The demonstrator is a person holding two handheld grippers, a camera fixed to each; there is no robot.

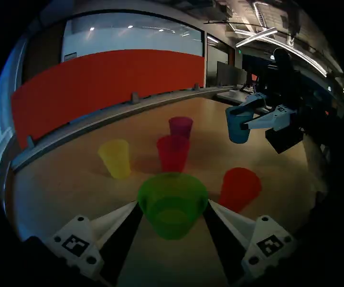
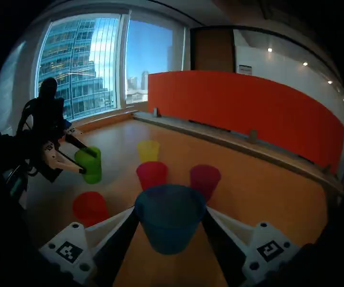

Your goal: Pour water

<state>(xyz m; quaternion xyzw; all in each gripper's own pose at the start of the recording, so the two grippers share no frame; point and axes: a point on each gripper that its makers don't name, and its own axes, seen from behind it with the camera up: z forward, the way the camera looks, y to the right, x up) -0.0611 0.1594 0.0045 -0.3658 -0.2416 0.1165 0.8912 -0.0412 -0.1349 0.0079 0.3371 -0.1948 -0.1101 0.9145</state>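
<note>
In the left gripper view the green cup (image 1: pixel 173 210) covers the finger ends of the left hand-held gripper (image 1: pixel 173 215) and the foot of the red cup (image 1: pixel 173 152), which hides the lower part of the magenta cup (image 1: pixel 180 126), and a finger (image 1: pixel 234 225) cuts off the base of the orange cup (image 1: pixel 239 189). In the right gripper view the blue cup (image 2: pixel 170 217) masks the right hand-held gripper (image 2: pixel 170 213) at its tips and the red cup's base. Whether any cup holds water I cannot tell, and the person (image 2: pixel 45 115) by the window (image 2: pixel 81 62) is a dark silhouette, lost in shadow lower down.
</note>
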